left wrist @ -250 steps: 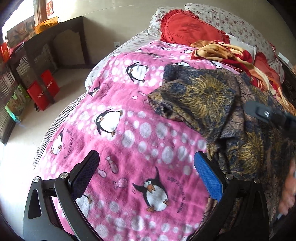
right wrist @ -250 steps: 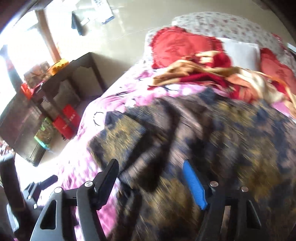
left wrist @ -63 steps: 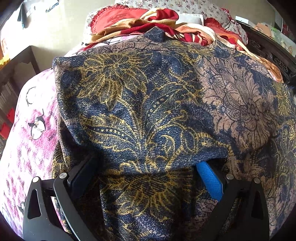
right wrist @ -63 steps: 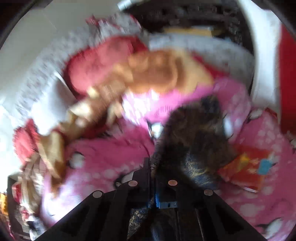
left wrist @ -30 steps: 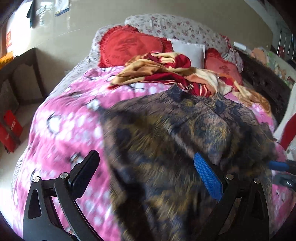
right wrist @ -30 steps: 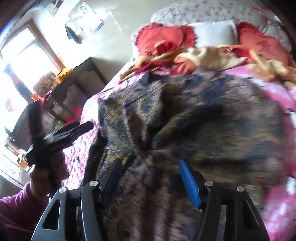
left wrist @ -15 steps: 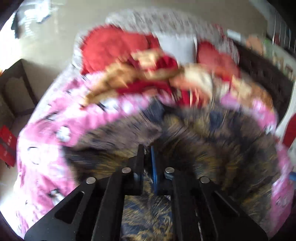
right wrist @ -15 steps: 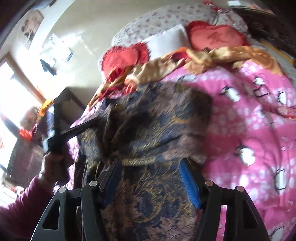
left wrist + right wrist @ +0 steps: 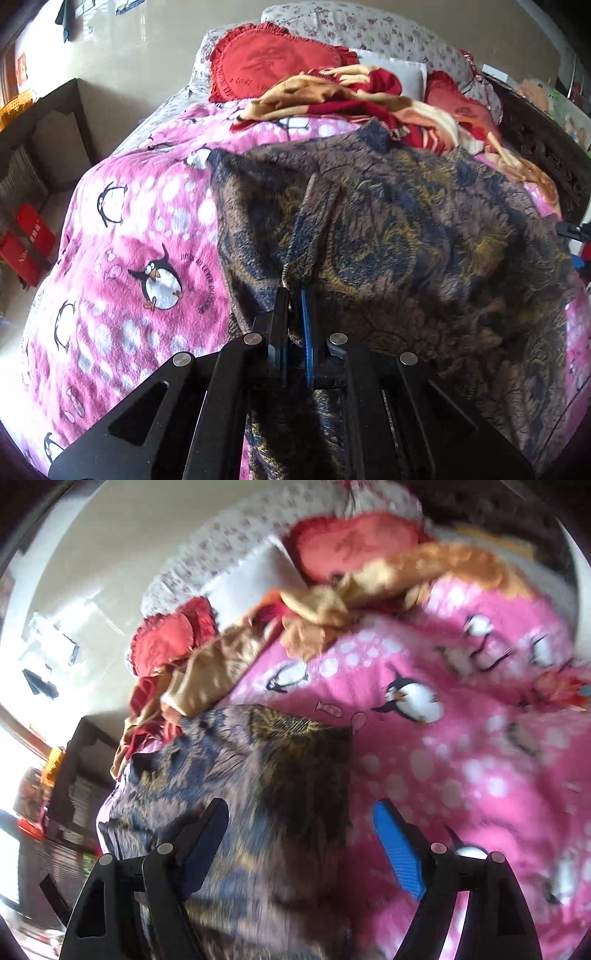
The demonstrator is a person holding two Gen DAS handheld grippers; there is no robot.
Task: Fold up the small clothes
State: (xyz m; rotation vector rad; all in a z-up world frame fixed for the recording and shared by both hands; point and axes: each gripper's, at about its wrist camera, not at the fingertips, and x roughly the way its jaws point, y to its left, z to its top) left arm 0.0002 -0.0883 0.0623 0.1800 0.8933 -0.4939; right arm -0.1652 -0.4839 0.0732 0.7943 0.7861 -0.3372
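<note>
Pink penguin blanket (image 9: 140,229) covers the bed, and on it lies the dark floral garment (image 9: 406,240), below the red heart pillow (image 9: 273,70). Left gripper (image 9: 295,317) pinches a garment fold. Right gripper (image 9: 299,834) is opening, apparently clear of the blurred cloth.

Just ahead of the tool, the patterned garment (image 9: 406,229) looks woven, matt cloth; the penguin blanket (image 9: 140,236) beside it is fuzzy fleece
</note>
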